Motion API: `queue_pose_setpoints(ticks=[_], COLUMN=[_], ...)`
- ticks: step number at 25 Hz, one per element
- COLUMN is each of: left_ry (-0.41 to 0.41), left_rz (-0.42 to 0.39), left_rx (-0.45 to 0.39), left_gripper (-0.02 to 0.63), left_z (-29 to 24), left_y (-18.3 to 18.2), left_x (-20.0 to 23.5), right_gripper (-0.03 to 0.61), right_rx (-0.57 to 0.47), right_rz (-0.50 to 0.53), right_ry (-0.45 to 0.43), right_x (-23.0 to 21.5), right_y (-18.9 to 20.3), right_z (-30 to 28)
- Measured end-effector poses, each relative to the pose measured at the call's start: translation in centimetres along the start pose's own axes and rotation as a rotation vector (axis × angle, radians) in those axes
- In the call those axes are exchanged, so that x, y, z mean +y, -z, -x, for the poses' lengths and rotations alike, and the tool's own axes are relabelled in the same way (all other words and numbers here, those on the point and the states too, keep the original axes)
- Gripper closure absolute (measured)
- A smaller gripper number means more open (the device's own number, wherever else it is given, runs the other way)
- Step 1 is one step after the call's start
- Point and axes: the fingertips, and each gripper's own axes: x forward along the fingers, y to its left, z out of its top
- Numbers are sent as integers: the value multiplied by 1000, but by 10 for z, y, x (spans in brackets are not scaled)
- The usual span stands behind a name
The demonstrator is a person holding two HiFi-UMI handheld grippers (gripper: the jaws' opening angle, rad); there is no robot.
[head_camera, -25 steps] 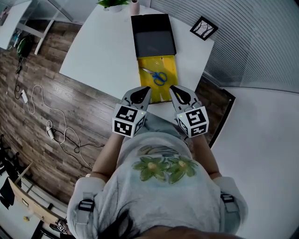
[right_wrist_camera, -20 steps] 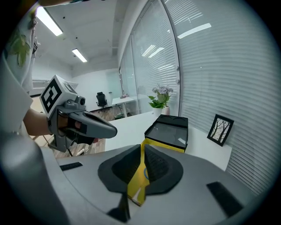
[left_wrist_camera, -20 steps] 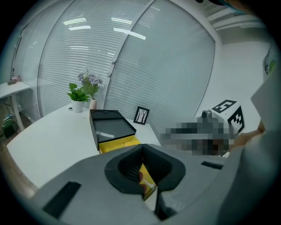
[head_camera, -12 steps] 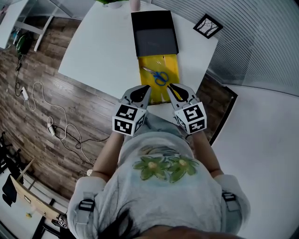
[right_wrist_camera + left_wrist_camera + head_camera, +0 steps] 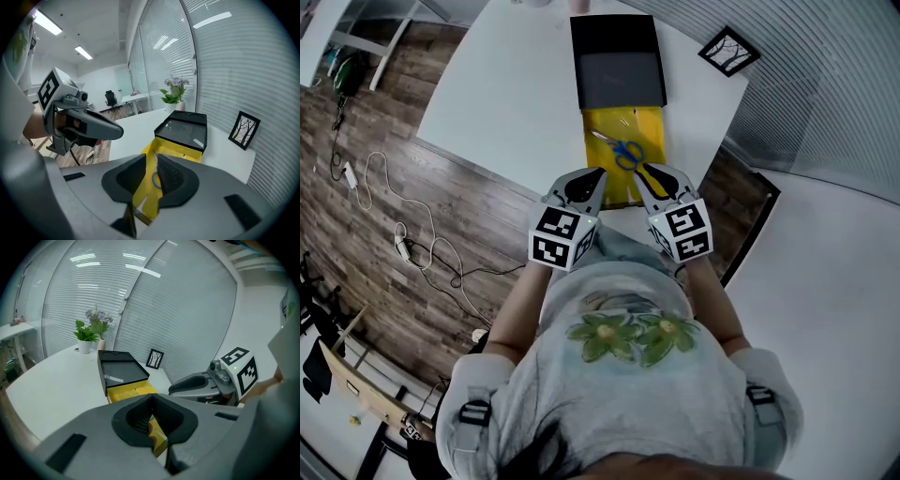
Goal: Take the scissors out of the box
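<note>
Scissors (image 5: 620, 150) lie in the box (image 5: 652, 127), bare floor rightward.

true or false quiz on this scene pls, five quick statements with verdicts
1. The scissors lie inside the yellow box. True.
2. The right gripper is clamped on the scissors. False: its jaws stand slightly apart with nothing gripped, at the near end of the box.
3. The scissors have red handles. False: the handles are blue.
4. A framed picture sits on the white table, to the right of the black tray. True.
5. The left gripper reaches into the black tray. False: it is at the near end of the yellow box, jaws together and empty.
</note>
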Motion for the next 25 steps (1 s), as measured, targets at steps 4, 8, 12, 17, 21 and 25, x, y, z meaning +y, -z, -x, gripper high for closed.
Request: queue_pose_setpoints(ticks=[4, 8, 12, 17, 21, 25], left_ry=[-6, -8, -4, 5, 1, -7], left_rz=[9, 17, 39, 54, 65, 76], left_rx=[21, 37, 54, 72, 87, 97], left_gripper=[607, 607, 607, 607, 607, 607], left_z=[-3, -7, -11, -15, -18, -21], left_y=[5, 9, 14, 19, 22, 25], left_x=[5, 8, 9, 8, 14, 20], right_gripper=[495, 489, 485, 477, 476, 472], right_rx=[26, 44, 69, 102, 121, 144], right_rz=[10, 12, 0, -3, 5, 12], right_ry=[-11, -12, -9, -9, -12, -13], right_x=[0, -2, -5, -9, -12, -14], right_y=[3, 5, 9, 15, 19, 23], right_z=[-10, -20, -29, -40, -48, -55])
